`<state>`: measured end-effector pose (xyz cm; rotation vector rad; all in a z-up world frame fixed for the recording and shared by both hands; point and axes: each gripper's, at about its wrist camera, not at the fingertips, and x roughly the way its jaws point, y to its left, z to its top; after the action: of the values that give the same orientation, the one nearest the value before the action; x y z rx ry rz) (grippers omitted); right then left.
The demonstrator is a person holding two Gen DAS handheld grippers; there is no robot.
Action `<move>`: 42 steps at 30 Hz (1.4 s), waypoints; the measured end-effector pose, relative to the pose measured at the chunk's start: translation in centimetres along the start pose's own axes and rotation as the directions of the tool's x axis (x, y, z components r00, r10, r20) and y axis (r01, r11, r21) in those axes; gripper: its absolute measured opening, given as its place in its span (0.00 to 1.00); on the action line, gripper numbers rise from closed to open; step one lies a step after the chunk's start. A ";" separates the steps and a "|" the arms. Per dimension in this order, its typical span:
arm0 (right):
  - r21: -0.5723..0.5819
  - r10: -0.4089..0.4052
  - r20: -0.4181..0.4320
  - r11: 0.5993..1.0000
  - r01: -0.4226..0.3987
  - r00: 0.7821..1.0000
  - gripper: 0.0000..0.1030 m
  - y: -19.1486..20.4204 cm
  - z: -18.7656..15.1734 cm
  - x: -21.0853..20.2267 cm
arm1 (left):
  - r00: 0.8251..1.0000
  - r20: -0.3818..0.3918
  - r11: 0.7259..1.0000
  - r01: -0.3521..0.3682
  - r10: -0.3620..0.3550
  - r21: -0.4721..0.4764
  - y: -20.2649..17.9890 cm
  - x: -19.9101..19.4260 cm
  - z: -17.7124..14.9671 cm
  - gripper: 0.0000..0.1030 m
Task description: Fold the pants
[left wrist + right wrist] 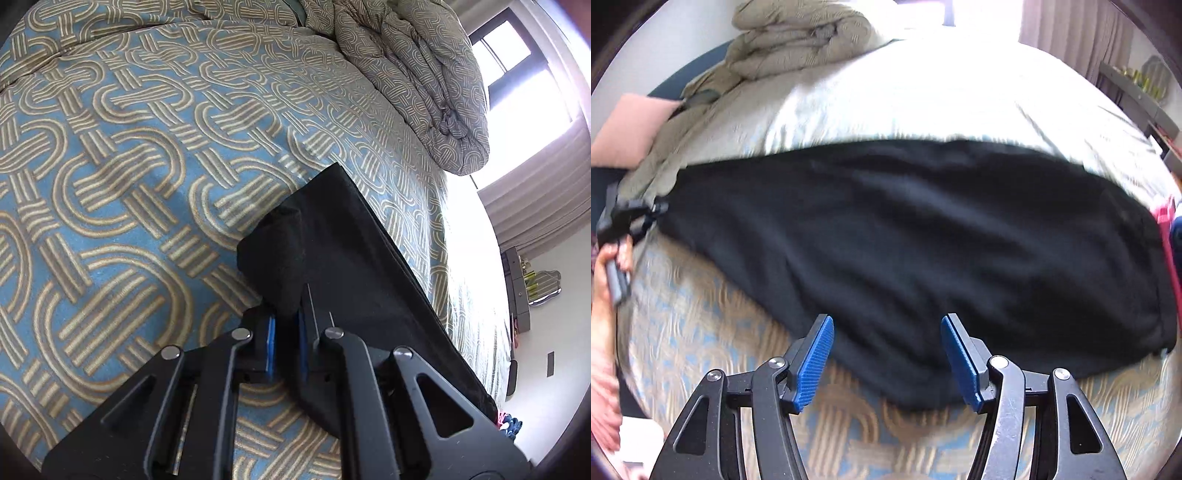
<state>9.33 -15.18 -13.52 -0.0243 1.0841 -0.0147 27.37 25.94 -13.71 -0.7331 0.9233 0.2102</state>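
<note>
We've got the left gripper clamped on the left end of the black pants, which lie lengthwise left-to-right across the bed. Right gripper is spread wide, hovering just over their near edge.

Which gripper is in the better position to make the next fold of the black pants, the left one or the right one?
Probably the left gripper: its jaws are shut on one end of the pants, so it could carry that end over. The right gripper is open, holds nothing, and hovers at the near edge of the pants.
</note>
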 end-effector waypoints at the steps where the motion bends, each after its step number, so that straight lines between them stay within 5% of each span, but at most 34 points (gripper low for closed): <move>1: -0.002 -0.022 0.006 1.000 0.022 1.000 0.61 0.4 1.2 0.5 | 1.000 -0.001 1.000 0.002 -0.002 0.002 0.0 0.0 0.1 0.10; 7: 0.091 -0.210 0.060 0.975 0.204 0.976 0.62 -1.4 8.9 5.4 | 1.000 -0.015 1.000 0.024 -0.024 0.002 0.5 0.2 0.3 0.11; 10: 0.064 -0.354 -0.040 0.932 0.356 0.934 0.69 -3.5 11.7 10.1 | 0.999 -0.021 1.000 0.025 -0.024 0.018 0.5 0.4 0.4 0.11; 13: 0.189 -0.328 0.001 0.928 0.322 0.945 0.89 -7.0 13.8 11.1 | 1.000 -0.027 0.999 0.017 -0.016 0.029 0.2 0.4 0.5 0.11; 18: 0.331 -0.214 0.059 0.926 0.183 0.975 0.88 -8.4 14.4 8.6 | 1.000 -0.018 0.998 -0.002 0.003 0.067 -0.6 0.2 0.6 0.10; 24: 0.162 -0.077 0.203 0.986 0.044 0.976 0.88 -3.3 11.1 2.3 | 0.994 0.070 0.973 -0.091 0.078 0.211 -3.5 -1.3 -0.2 0.09; 33: -0.029 0.141 0.160 0.990 -0.138 0.977 0.88 3.7 6.8 1.8 | 0.987 0.140 0.936 -0.123 0.080 0.329 -8.6 -3.7 -0.6 0.09; 36: -0.007 0.198 0.141 0.980 -0.199 0.970 0.88 3.8 6.1 2.4 | 0.988 0.146 0.906 -0.102 0.045 0.410 -11.8 -4.2 -2.0 0.09; 42: 0.038 0.207 0.128 0.976 -0.213 0.970 0.88 2.3 4.7 2.9 | 0.996 0.080 0.776 -0.021 -0.038 0.631 -19.7 -3.2 -9.3 0.09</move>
<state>14.84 -12.88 -13.94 0.1343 0.9580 0.1481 28.53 5.66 -5.24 -0.0942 0.8327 -0.0839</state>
